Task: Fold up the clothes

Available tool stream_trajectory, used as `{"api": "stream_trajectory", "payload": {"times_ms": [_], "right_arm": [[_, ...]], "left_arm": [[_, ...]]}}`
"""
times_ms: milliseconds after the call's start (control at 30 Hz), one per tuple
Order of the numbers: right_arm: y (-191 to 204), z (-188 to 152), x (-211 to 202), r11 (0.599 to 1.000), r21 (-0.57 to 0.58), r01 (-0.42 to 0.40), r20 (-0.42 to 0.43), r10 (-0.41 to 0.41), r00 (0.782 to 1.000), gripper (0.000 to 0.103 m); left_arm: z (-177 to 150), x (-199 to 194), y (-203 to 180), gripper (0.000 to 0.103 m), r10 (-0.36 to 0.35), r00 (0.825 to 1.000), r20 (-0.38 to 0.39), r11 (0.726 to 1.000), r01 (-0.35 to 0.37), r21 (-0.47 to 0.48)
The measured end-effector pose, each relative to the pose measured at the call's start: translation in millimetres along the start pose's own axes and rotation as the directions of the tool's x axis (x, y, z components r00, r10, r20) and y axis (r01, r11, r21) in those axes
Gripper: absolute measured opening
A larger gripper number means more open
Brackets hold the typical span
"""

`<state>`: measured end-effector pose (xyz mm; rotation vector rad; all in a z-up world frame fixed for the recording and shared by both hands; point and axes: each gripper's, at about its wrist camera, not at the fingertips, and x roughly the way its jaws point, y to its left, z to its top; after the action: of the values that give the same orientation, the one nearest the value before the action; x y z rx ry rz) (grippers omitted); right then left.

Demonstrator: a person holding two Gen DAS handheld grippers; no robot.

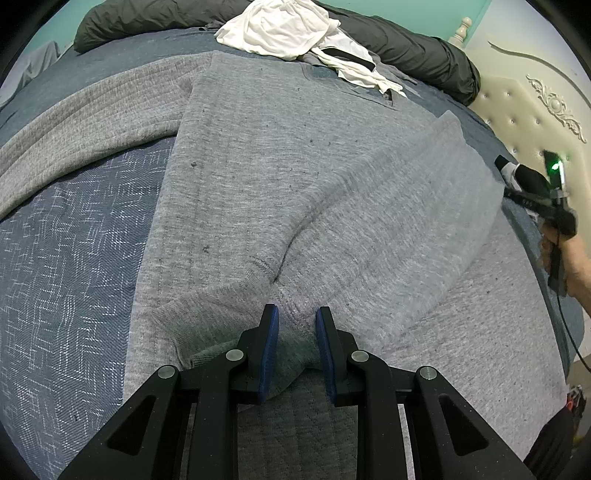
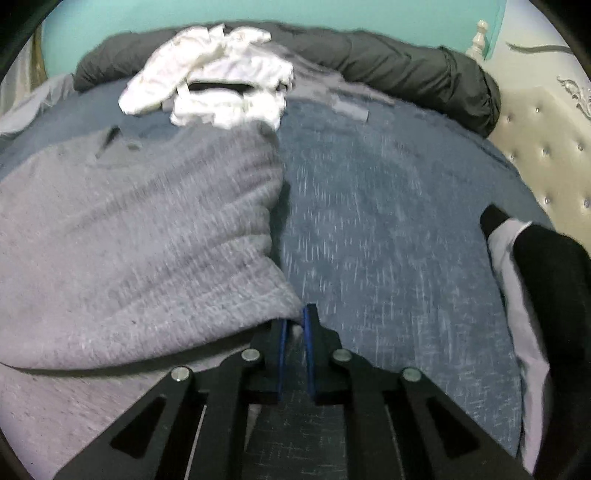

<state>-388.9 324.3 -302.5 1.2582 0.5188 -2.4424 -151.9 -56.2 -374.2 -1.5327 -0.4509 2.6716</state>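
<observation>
Mid-fold: grey sweater [image 1: 295,177] part-folded on bed [image 1: 66,258], left gripper [image 1: 295,325] jaws gripping its cuff, right gripper [image 2: 293,325] jaws nearly closed on its edge, white clothes [image 1: 288,29] far, unfolded.

A bed [image 1: 66,236] covered in a blue patterned spread stands against a turquoise wall [image 2: 258,14]. Its cream tufted headboard [image 1: 524,122], with carved scrollwork and a turned finial [image 1: 461,31], rises at right.

Heather-grey sweater [image 1: 288,155] on blue white-flecked herringbone bedspread [image 1: 74,258]; white clothes [image 1: 280,29], dark-grey duvet [image 1: 413,48].
</observation>
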Motion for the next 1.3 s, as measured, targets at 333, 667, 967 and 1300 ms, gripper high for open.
{"api": "stream_trajectory", "payload": {"times_ms": [333,667,967,1300], "right_arm": [[-46,-2,-4,0.981,0.148,-0.129,-0.071,0.14,0.988,0.019],[-74,72,-31,0.918,0.321,-0.233,0.081,0.218,0.973,0.052],[-46,126,24,0.88,0.383,-0.279,0.044,0.285,0.958,0.052],[-22,156,67,0.917,0.313,-0.247,-0.023,0.268,0.963,0.019]], "left_arm": [[1,-1,0,0.023,-0.001,1.0,-0.004,1.0,0.001,-0.009],[0,-2,2,0.023,-0.008,1.0,-0.003,1.0,0.008,-0.02],[0,-3,6,0.024,-0.017,1.0,-0.008,1.0,0.017,-0.011],[0,-1,8,0.024,-0.017,1.0,-0.01,1.0,0.017,-0.001]]}}
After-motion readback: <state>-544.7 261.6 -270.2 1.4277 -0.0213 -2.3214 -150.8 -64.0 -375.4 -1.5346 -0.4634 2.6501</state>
